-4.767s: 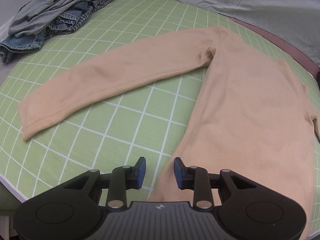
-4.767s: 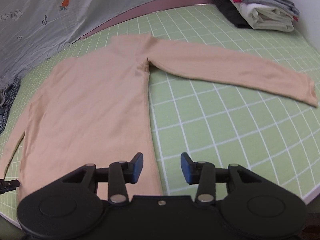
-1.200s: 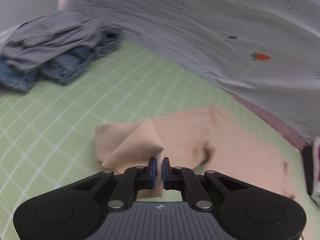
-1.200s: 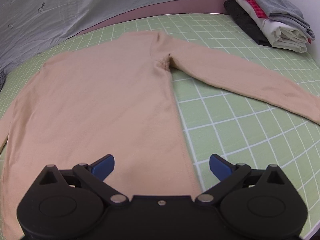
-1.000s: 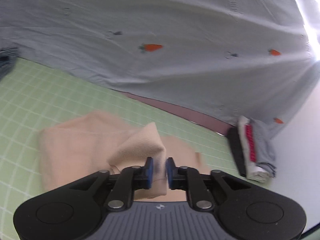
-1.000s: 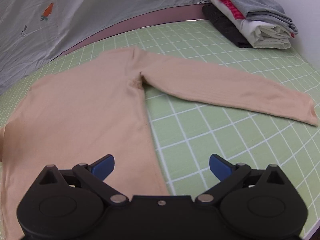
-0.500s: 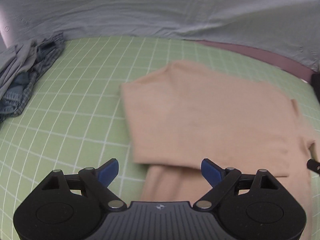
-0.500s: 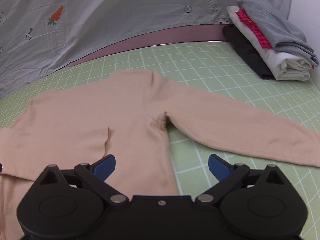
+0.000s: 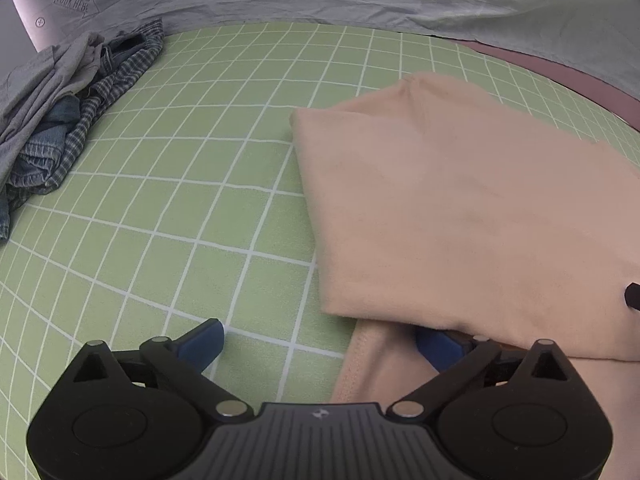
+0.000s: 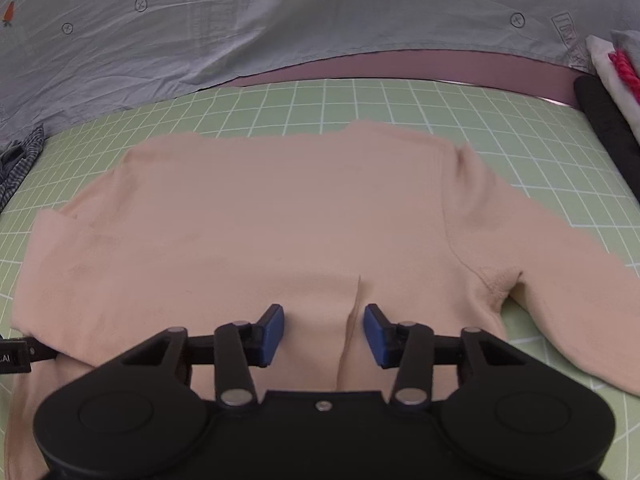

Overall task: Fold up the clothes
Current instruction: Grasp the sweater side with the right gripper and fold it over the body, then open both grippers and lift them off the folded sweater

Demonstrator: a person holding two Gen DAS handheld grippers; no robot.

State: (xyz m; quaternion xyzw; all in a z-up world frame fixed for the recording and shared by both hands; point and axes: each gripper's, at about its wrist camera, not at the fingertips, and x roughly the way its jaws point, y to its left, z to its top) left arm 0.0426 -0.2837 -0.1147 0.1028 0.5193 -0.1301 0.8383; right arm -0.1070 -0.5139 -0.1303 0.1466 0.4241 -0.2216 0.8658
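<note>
While the green grid mat (image 9: 192,184) covers most of the counter, a grey sheet (image 10: 280,20) with little carrots printed on it hangs along the back edge. Next biggest is the peach sweater (image 10: 260,220), lying flat on the mat with its left sleeve folded over the body and the other sleeve (image 10: 560,288) stretched out to the side. Off at the far left sits a messy pile of clothes (image 9: 60,120), jeans and something checked, and at the far right a folded stack (image 10: 612,80). The left tool (image 9: 320,344) is spread wide, still opening, one finger tucked under the folded edge, pinching nothing. The right tool (image 10: 324,332) is closing around a raised ridge of sweater, pads not touching it.
</note>
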